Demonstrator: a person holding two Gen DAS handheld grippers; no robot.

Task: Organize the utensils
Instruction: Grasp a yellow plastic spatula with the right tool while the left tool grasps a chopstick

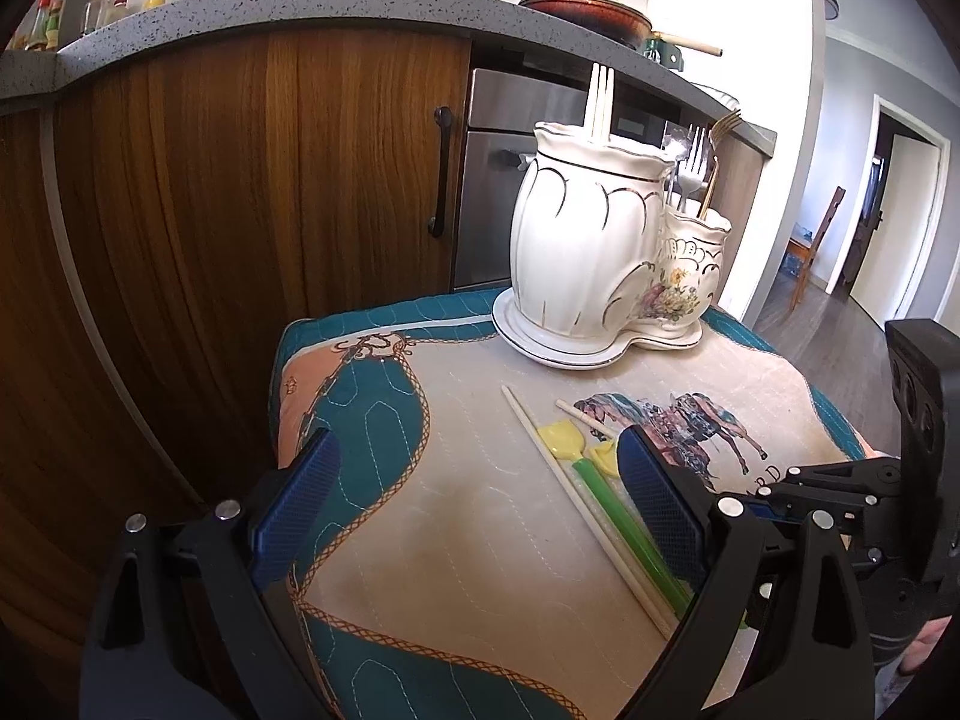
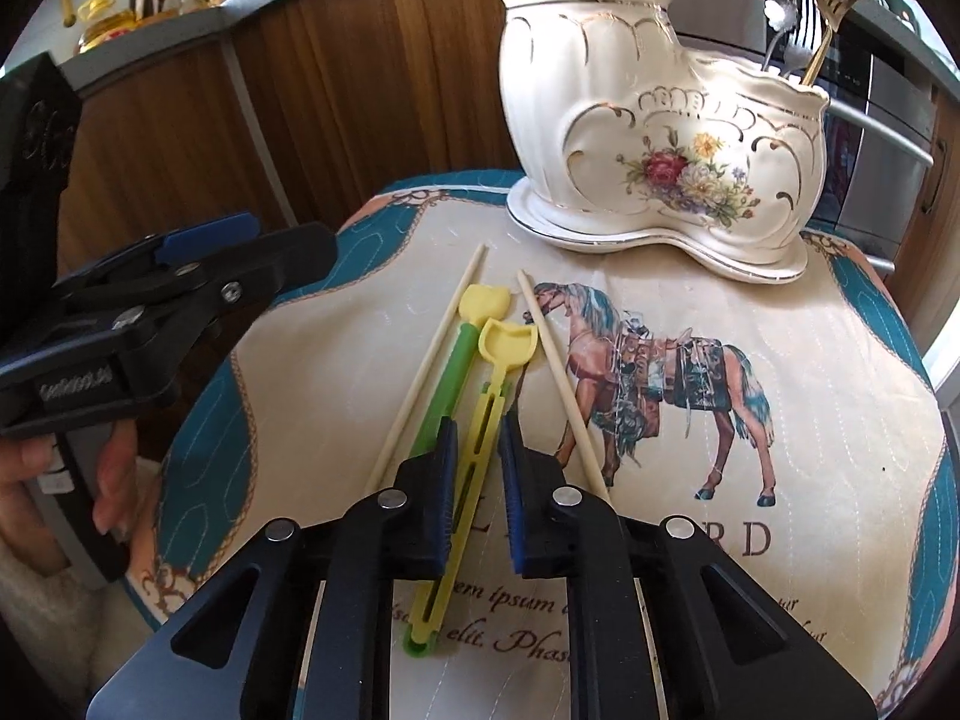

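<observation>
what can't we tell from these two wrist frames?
- Right wrist: whether the right gripper has closed on the yellow spoon; pads straddle it, contact unclear.
- Both views: the holder interior; its walls hide the chopsticks' lower ends.
- Left wrist: the green spoon's handle end, hidden behind the left gripper's finger.
</observation>
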